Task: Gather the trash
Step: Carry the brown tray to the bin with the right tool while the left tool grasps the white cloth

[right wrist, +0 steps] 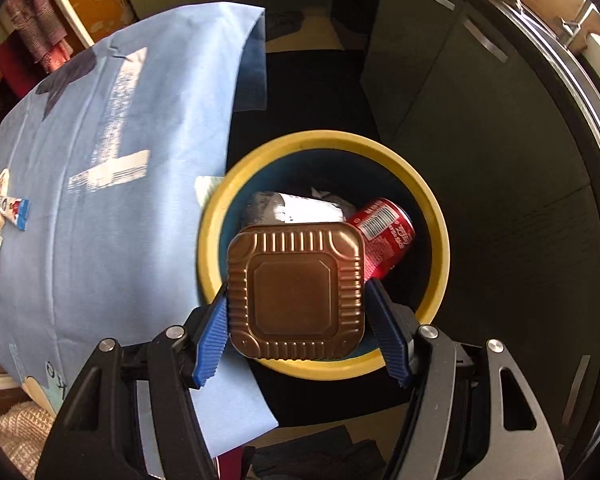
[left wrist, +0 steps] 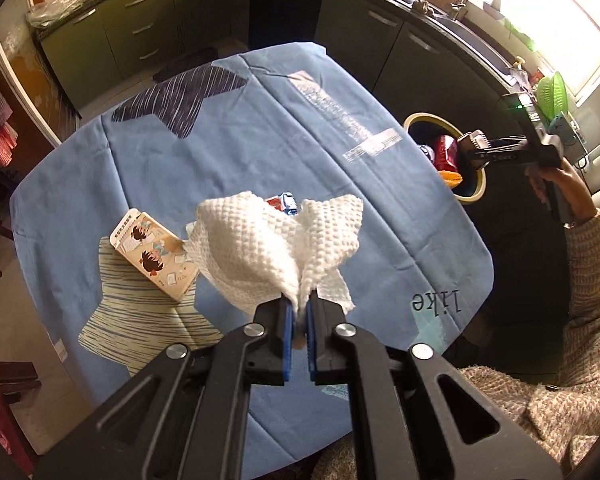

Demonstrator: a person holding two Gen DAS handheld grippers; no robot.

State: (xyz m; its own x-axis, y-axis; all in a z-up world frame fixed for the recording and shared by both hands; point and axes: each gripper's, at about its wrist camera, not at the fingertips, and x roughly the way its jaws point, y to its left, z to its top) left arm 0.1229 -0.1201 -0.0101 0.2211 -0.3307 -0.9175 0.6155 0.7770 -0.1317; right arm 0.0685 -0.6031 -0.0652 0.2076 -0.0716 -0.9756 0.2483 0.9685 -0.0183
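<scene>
Left tongs [left wrist: 299, 312] pinch a white paper towel [left wrist: 276, 244] by its gathered middle above the desk [left wrist: 260, 128]; it looks light, limp and easily torn. Right tongs [right wrist: 296, 320] stand apart beside a brown tin [right wrist: 296, 292] over the yellow-rimmed bin [right wrist: 436, 216]; I judge it stiff, slick, best taken by the ribbed sides. Inside lie a red can [right wrist: 384, 232] and crumpled paper [right wrist: 300, 208].

Crumpled white paper towel [left wrist: 276, 248] above the table; bronze ribbed square tin [right wrist: 296, 292] over the yellow-rimmed bin [right wrist: 436, 216].
</scene>
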